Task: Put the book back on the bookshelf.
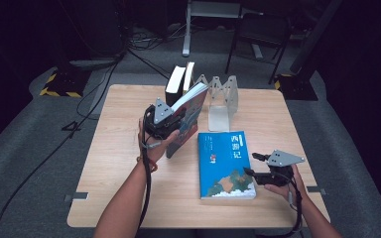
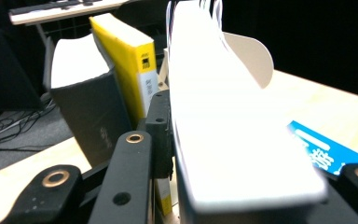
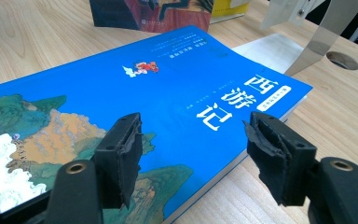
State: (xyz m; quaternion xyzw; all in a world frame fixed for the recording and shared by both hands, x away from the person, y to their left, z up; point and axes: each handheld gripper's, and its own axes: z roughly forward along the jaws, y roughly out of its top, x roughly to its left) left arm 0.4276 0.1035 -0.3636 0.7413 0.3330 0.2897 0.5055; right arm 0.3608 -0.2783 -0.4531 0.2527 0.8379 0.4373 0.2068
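My left gripper is shut on a thick book with a colourful cover, which leans tilted with its lower corner near the table. In the left gripper view its white page edge runs between the jaws. A blue book lies flat on the wooden table, front cover up. At that book's right edge my right gripper stands open. In the right gripper view the blue cover lies below the two spread pads, which do not touch it.
A dark book and a yellow one stand upright at the table's far edge. A metal folding bookend stands right of them, behind the blue book. Chairs and cables sit on the dark floor beyond.
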